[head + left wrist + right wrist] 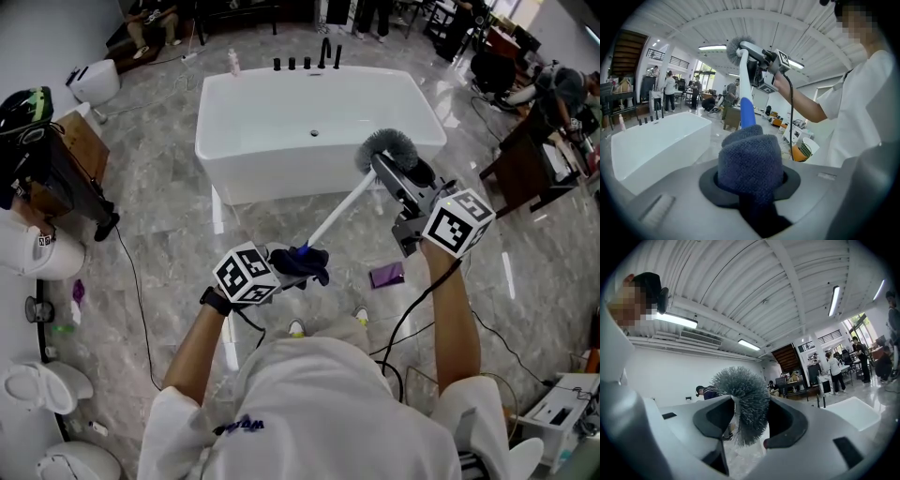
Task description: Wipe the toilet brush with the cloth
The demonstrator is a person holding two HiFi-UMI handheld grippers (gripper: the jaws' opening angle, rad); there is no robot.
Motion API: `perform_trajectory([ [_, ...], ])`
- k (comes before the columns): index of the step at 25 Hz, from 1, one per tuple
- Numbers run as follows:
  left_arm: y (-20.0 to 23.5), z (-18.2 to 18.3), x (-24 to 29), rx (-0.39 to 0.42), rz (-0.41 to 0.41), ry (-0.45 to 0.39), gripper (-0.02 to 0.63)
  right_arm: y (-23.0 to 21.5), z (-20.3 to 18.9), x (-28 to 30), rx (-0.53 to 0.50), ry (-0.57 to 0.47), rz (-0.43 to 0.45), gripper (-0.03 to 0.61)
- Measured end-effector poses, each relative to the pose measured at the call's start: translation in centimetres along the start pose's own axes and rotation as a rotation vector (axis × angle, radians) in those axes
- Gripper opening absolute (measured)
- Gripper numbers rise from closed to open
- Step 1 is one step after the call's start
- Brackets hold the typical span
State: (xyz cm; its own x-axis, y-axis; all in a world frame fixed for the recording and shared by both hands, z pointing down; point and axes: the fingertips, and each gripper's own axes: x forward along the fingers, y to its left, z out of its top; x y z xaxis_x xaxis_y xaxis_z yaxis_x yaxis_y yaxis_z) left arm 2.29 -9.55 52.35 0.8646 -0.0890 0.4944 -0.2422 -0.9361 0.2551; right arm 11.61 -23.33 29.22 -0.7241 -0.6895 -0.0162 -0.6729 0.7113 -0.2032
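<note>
A glossy, grey marbled tile floor (169,234) is shown. A white freestanding bathtub (281,178) is stood on it at the far side. Nearer, a small flat purple item (386,275) is laid. A black cable (131,281) is trailed past white toilets (37,389) at the left.

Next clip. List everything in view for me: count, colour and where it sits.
toilet brush: one, grey bristles, white shaft, blue handle, held in the air in front of the bathtub
cloth: one, dark blue, wrapped round the brush handle
bathtub: one, white, on the floor ahead
taps: several, black, in a row at the tub's far edge
bottle: one, pink, by the tub's far left corner
purple item: one, on the floor near the feet, cannot tell what it is
toilets: several, white, along the left edge
left gripper: shut on the cloth
right gripper: shut on the brush's bristle end
</note>
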Motion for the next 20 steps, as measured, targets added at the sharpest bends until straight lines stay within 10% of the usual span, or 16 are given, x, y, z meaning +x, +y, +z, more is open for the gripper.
perform_trajectory([
  [20,0.4,0.7,0.2,0.02,0.032,-0.015,0.117,1.1,-2.4,0.4,0.005,0.035,0.01,0.212],
])
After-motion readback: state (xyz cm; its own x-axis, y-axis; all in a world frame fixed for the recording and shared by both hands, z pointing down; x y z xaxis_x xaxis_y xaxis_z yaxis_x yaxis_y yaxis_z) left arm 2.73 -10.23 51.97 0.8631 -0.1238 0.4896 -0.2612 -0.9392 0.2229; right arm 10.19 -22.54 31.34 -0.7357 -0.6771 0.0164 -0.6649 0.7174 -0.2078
